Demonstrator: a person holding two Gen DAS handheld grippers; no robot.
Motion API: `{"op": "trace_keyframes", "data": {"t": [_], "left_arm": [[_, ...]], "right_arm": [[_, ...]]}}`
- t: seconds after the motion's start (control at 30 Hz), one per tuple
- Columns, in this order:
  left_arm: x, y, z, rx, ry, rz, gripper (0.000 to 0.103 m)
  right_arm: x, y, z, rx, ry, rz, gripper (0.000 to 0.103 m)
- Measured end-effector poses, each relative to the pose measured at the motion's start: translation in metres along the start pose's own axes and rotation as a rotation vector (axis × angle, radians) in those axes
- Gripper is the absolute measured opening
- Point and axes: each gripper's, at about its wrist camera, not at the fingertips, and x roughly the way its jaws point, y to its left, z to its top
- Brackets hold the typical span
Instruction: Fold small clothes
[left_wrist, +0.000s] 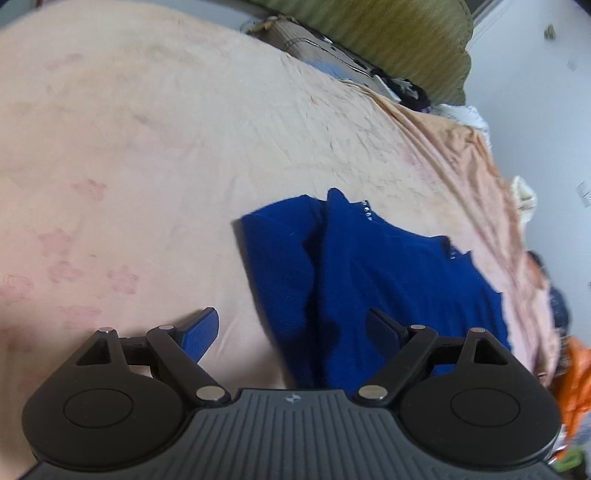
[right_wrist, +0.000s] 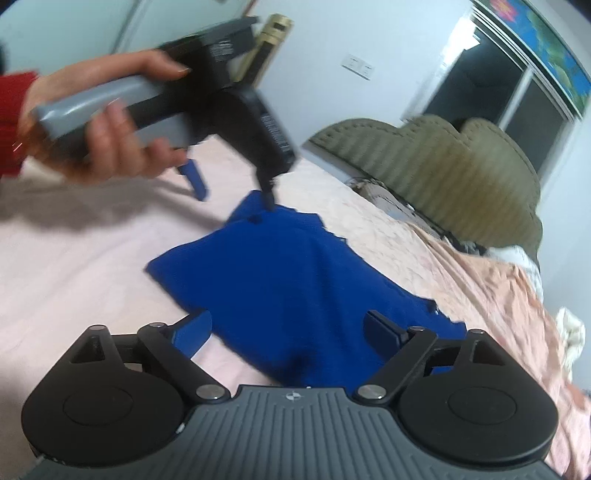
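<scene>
A small royal-blue garment (left_wrist: 376, 280) lies partly folded on the pink bedsheet (left_wrist: 166, 147), with a row of small studs at its far edge. My left gripper (left_wrist: 295, 328) is open, hovering over the garment's near left edge; one fingertip is over the sheet, the other over the cloth. In the right wrist view the same garment (right_wrist: 288, 288) lies ahead, and my right gripper (right_wrist: 291, 328) is open just above its near end. The left gripper (right_wrist: 232, 192) shows there too, held by a hand, open, one fingertip at the garment's far corner.
A green padded headboard (right_wrist: 443, 162) stands at the bed's far end, with cardboard and loose clothes (left_wrist: 402, 88) below it. The bed's right edge drops off near an orange item (left_wrist: 576, 384). A window (right_wrist: 509, 92) and a white wall lie beyond.
</scene>
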Motion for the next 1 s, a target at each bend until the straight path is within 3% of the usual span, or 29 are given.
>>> {"op": "trace_keyframes", "data": {"t": [0.13, 0.23, 0.37, 0.47, 0.57, 0.63, 0.67, 0.73, 0.8, 1.0], "left_arm": [[0.011, 0.006, 0.011, -0.045, 0.008, -0.079, 0.087], [0.029, 0.013, 0.022, -0.109, 0.033, -0.184, 0.087], [0.048, 0.007, 0.036, -0.125, 0.018, -0.219, 0.088], [0.059, 0.004, 0.045, -0.142, -0.019, -0.215, 0.088], [0.067, -0.001, 0.053, -0.141, -0.037, -0.194, 0.086], [0.071, -0.010, 0.057, -0.098, -0.035, -0.134, 0.064], [0.074, -0.016, 0.058, -0.061, -0.028, -0.098, 0.051], [0.076, -0.028, 0.058, 0.010, -0.025, -0.029, 0.038], [0.079, -0.038, 0.055, 0.062, -0.008, 0.020, 0.017], [0.066, -0.066, 0.050, 0.115, -0.069, 0.126, 0.011]], "right_arm": [[0.005, 0.024, 0.001, -0.090, 0.006, 0.014, 0.082], [0.014, 0.041, 0.004, -0.164, -0.001, -0.013, 0.082], [0.036, 0.054, 0.015, -0.221, -0.021, -0.059, 0.079], [0.052, 0.055, 0.023, -0.211, -0.023, -0.063, 0.067], [0.067, 0.057, 0.029, -0.216, -0.020, -0.061, 0.041], [0.075, 0.059, 0.029, -0.230, -0.010, -0.058, 0.021], [0.077, 0.059, 0.029, -0.232, -0.009, -0.050, 0.017], [0.078, 0.059, 0.028, -0.234, -0.012, -0.030, 0.006], [0.075, 0.058, 0.026, -0.219, -0.018, -0.009, 0.005], [0.061, 0.035, 0.029, -0.081, -0.046, 0.045, 0.004]]}}
